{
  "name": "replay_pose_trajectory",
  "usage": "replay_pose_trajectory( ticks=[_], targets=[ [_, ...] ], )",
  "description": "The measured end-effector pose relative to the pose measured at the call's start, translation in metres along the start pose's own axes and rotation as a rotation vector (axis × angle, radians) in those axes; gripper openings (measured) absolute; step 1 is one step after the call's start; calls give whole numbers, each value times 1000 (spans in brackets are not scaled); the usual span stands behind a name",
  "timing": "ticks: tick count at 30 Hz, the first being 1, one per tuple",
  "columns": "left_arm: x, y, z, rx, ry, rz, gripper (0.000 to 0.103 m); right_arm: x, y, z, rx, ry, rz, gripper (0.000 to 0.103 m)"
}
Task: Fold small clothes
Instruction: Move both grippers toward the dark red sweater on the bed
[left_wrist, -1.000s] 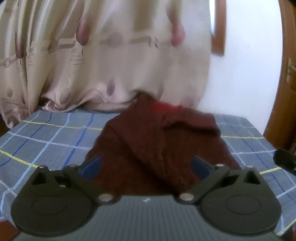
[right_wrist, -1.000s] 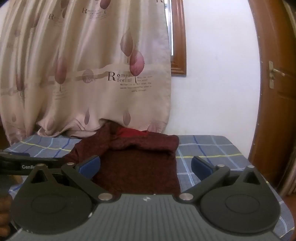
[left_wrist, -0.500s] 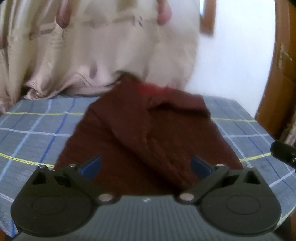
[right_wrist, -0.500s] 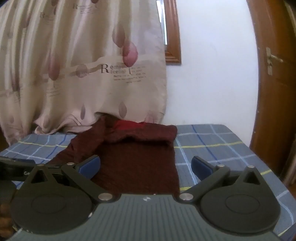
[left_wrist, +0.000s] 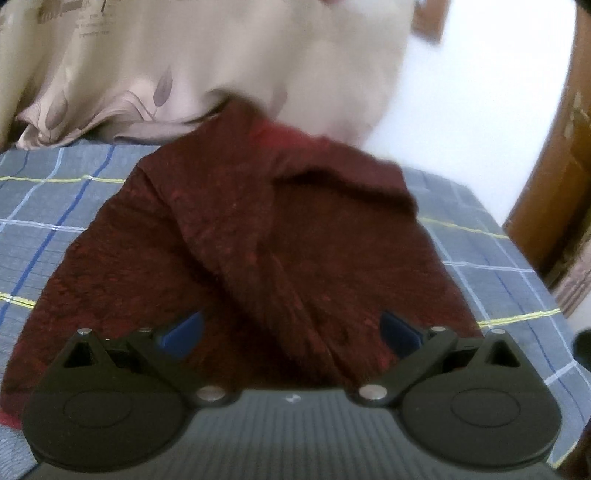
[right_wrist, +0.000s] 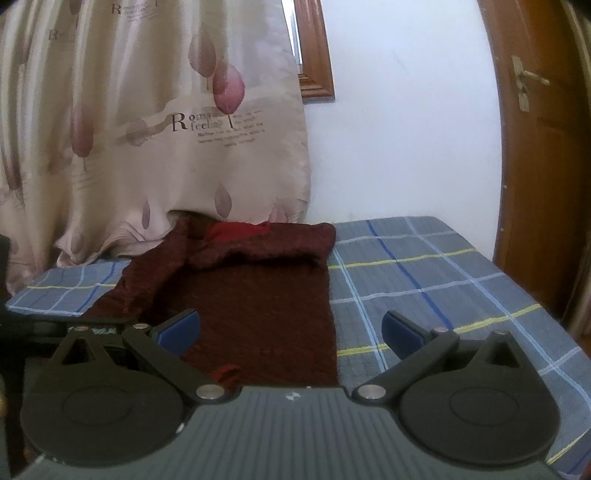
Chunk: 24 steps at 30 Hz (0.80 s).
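A dark maroon knitted garment lies partly folded on a grey plaid cloth, its sleeves turned in across the body and a red lining showing at the neck. My left gripper hovers open over the garment's near hem, with nothing between its blue pads. In the right wrist view the same garment stretches away from me. My right gripper is open above its near right edge, the left pad over the fabric and the right pad over the plaid cloth.
A cream curtain with leaf prints hangs down behind the far edge and touches the garment's collar. A wooden door stands at the right, past the surface's edge. The left gripper's body shows at the left of the right wrist view.
My left gripper has moved forward and dipped toward the garment, which now fills more of its view. My right gripper has edged closer and lower. Both stayed open.
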<state>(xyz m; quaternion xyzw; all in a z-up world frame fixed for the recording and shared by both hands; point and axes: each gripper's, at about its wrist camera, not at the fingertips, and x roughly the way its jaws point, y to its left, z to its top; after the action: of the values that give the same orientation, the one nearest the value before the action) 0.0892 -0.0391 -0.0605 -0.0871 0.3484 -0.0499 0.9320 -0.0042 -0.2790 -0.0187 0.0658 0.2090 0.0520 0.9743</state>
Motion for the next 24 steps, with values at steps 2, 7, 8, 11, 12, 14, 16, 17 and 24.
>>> replay_pose_trajectory(
  ticks=[2, 7, 8, 11, 12, 14, 16, 17, 24],
  targets=[
    [7, -3, 2, 9, 14, 5, 102, 2, -3, -1, 7, 7, -5, 103],
    [20, -8, 1, 29, 41, 17, 102, 6, -11, -2, 23, 15, -14, 103],
    [22, -8, 1, 23, 48, 17, 102, 7, -12, -2, 26, 18, -14, 103],
    [31, -7, 1, 12, 71, 37, 96, 8, -13, -6, 28, 22, -13, 103],
    [34, -6, 1, 8, 83, 38, 77, 9, -13, -6, 26, 24, -13, 103],
    [43, -3, 2, 14, 129, 30, 44, 11, -13, -7, 26, 31, -15, 103],
    [45, -3, 5, 33, 127, 47, 34, 12, -14, -7, 32, 39, -16, 103],
    [45, -3, 8, 44, 132, 52, 26, 13, -13, -6, 37, 45, -18, 103],
    [12, 41, 63, -4, 34, 195, 12, 15, -13, -7, 28, 47, -38, 103]
  ],
)
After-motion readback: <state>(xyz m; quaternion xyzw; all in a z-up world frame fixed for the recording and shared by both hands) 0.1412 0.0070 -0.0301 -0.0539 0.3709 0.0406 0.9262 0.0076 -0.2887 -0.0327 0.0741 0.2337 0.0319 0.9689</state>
